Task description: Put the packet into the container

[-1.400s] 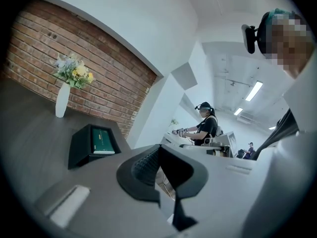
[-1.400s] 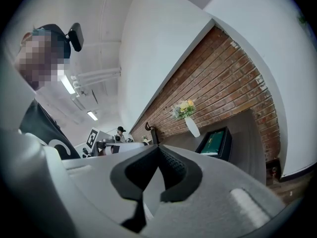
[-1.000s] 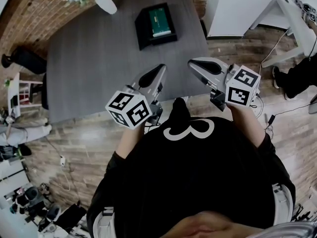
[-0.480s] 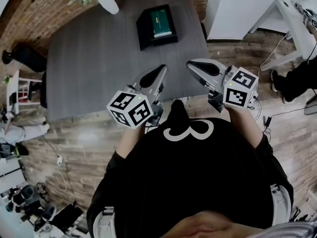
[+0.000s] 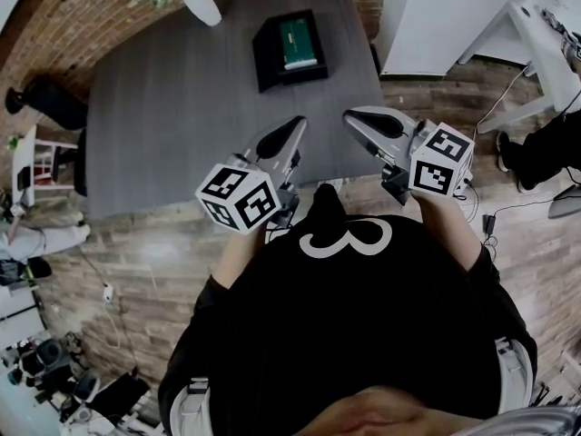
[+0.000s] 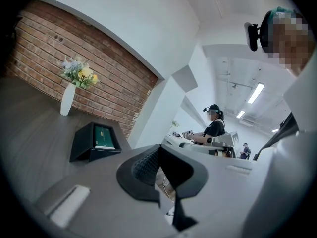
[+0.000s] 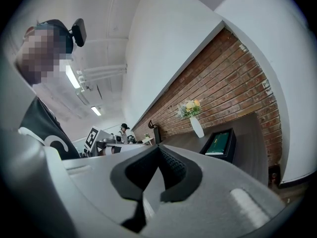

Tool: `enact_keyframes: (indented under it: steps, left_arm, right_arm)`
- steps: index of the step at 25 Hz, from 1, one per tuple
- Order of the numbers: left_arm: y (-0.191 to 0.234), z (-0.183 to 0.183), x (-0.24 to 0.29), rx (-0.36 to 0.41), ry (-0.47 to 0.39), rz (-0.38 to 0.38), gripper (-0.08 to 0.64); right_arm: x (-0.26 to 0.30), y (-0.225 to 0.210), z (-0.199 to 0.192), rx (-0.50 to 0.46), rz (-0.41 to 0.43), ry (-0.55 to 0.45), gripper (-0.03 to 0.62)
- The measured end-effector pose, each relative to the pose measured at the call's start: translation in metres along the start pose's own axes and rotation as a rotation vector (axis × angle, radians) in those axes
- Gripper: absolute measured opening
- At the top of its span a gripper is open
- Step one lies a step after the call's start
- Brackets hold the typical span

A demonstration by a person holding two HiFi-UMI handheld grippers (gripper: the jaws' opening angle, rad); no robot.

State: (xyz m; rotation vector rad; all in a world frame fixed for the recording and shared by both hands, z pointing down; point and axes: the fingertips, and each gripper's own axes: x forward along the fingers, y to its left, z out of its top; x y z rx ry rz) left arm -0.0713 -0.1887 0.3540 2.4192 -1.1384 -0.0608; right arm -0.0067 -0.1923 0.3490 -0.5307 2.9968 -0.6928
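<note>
We are holding both tools over the near edge of the dark grey worktop (image 5: 182,125) — the left tool (image 5: 292,127) and the right tool (image 5: 350,117) are each keeping their jaws pressed fully together, gripping nothing. The flat green packet (image 5: 298,44) is lying inside the black square container (image 5: 263,67) — well apart from us, near the far edge.

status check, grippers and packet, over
Left gripper shut, empty. Right gripper shut, empty. Green packet lies in black container, far end of table. Vase beside it, out of the path.
</note>
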Motion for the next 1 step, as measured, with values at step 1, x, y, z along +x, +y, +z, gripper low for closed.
enact_keyframes:
  steps: [1]
  left_arm:
    - [0.0002,-0.0004,0.0000,0.000,0.000,0.000,0.012]
  right_arm:
    - [-0.0002,-0.0002,-0.0005,0.001,0.000,0.000,0.000]
